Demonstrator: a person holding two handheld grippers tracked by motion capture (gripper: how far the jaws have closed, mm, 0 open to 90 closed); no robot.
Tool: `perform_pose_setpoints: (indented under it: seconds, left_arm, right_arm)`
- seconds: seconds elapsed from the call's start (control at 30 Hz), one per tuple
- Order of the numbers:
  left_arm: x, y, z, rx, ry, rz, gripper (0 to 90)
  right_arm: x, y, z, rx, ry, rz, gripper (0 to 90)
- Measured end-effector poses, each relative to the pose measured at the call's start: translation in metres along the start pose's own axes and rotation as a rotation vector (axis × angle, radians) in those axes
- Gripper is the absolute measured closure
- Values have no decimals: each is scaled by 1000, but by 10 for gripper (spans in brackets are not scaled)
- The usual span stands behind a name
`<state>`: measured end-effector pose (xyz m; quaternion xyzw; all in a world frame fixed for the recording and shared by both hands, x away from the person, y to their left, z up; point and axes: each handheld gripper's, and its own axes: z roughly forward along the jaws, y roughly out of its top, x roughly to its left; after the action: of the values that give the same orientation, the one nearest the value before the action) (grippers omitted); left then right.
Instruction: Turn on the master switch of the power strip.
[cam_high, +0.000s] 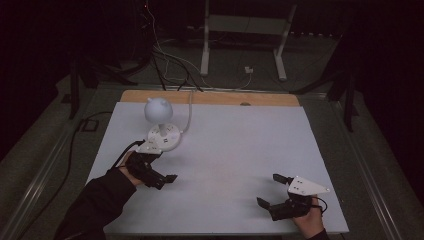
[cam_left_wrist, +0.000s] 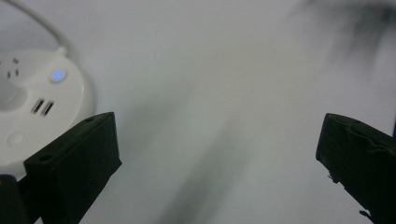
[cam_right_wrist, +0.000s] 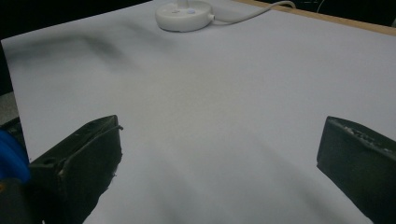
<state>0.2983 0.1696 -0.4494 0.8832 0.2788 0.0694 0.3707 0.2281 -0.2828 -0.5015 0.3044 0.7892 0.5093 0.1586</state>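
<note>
The round white power hub (cam_high: 163, 138) is seen at the far left of the white surface (cam_high: 240, 150). The left gripper (cam_high: 165, 172) is held just beside it, jaws spread and empty; the right gripper (cam_high: 272, 190) is held well apart, likewise spread.

White sheet (cam_high: 240, 160) — wood tabletop (cam_high: 215, 97)

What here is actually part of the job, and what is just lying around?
Part of the job:
- white round lamp base with sockets and a blue light, nearest the left gripper
- its globe shade
- right gripper, open, apart from it

Just lying about:
- cable trailing from the base
- desk frame behind the table
</note>
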Motion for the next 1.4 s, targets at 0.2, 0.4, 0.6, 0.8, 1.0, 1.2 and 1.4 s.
perform_pose_setpoints:
  seconds: [0.2, 0.4, 0.6, 0.8, 1.0, 1.2, 1.4]
  left_arm:
    - [-5, -14, 1, 3, -13, -3, 1]
    - [-6, -29, 5, 20, -16, 0, 1]
    - [-6, -47, 8, 17, -28, -12, 1]
    - [-8, -68, 11, 27, -32, 5, 1]
    - [-10, -83, 7, 13, -20, -14, 1]
    - [-10, -101, 1, -24, -14, -59, 1]
    - [-14, -114, 4, -14, -12, -69, 1]
  right_arm:
    - [0, 0, 0, 0, 1, 0, 0]
    - [1, -1, 1, 5, 4, 1, 0]
    - [0, -1, 1, 6, 1, 3, 0]
    - [0, -1, 0, 6, -1, 3, 0]
    - [1, -1, 0, 9, -2, -1, 0]
    - [0, -1, 0, 9, -2, -1, 0]
    - [0, -1, 0, 11, 0, -2, 0]
